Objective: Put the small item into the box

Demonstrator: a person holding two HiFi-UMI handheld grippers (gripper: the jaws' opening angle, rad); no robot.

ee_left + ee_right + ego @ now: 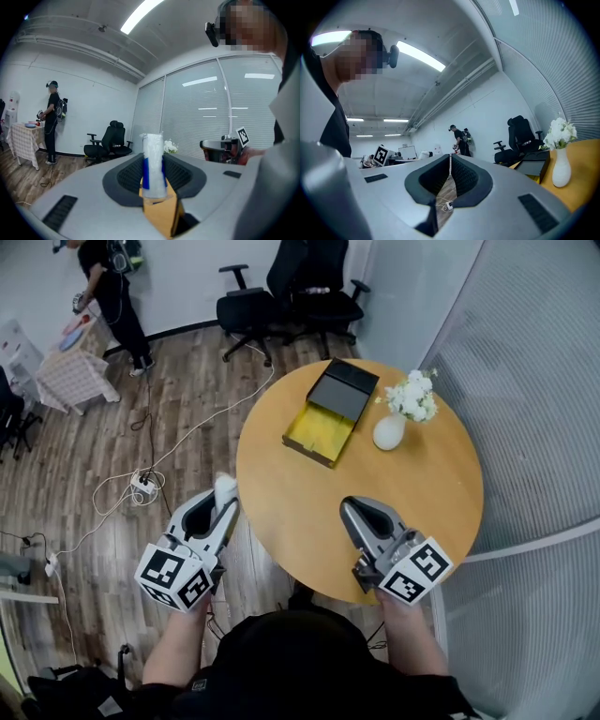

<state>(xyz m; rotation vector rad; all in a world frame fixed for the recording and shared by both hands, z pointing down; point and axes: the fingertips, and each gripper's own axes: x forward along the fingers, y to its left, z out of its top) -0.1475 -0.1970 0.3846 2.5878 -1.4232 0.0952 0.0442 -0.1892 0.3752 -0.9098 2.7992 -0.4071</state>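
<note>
The small item [152, 165], a white wrapped packet with a blue band, stands upright between the jaws of my left gripper [153, 176], which is shut on it. In the head view the left gripper [223, 498] hovers over the floor just off the table's left edge, the white item [225, 487] at its tip. The box [328, 413] lies open at the far side of the round table [309, 521], showing a yellow inside and a black lid. My right gripper [352, 509] is above the table's near part, shut and empty, its tips meeting [450, 159].
A white vase with flowers [394, 423] stands just right of the box. Black office chairs [281, 296] are behind the table. Cables and a power strip [142, 486] lie on the wooden floor at left. A person [112, 296] stands at a small table far left.
</note>
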